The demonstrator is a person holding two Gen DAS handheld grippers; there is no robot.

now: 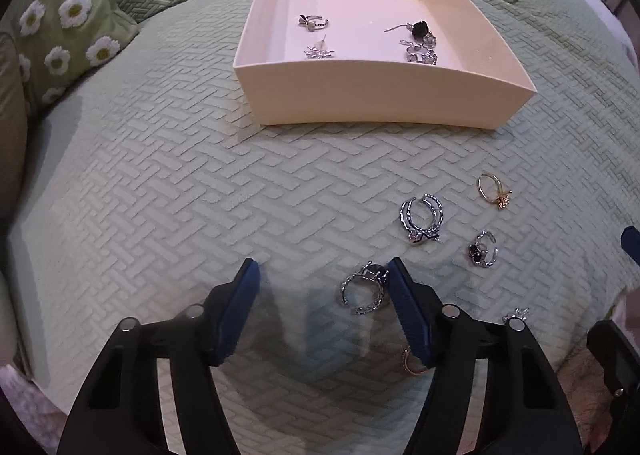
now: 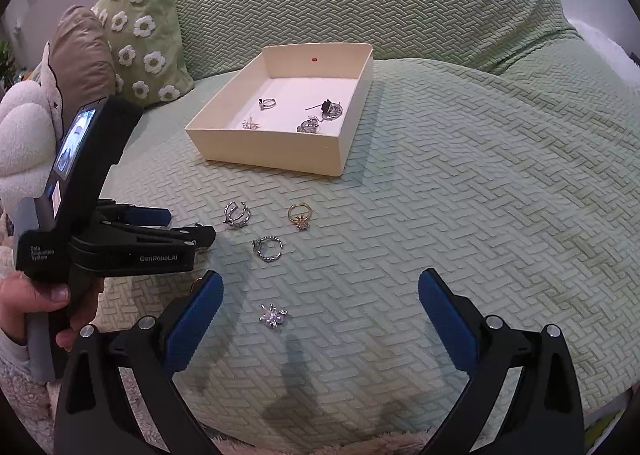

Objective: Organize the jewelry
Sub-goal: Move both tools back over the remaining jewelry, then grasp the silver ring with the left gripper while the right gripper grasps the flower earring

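In the left wrist view my left gripper (image 1: 322, 275) points down at the green cover, its jaws partly apart. A silver ring with a dark stone (image 1: 366, 289) lies between them, close against the right finger, and the left pad stands clear of it. A silver double ring (image 1: 422, 219), a gold ring (image 1: 494, 191) and another dark-stone ring (image 1: 484, 249) lie loose to the right. The cream box (image 1: 380, 95) behind them holds several pieces. My right gripper (image 2: 320, 279) is open over a star-shaped silver earring (image 2: 274, 317), not touching it. The left gripper (image 2: 180, 225) hides its ring there.
A daisy-patterned pillow (image 2: 140, 27) leans at the back left beside a brown cushion (image 2: 80, 51). A small gold ring (image 1: 412, 363) lies partly under my left gripper's right finger. A person's hand (image 2: 24, 295) holds the left gripper's handle. The quilted green cover (image 2: 460, 215) spreads to the right.
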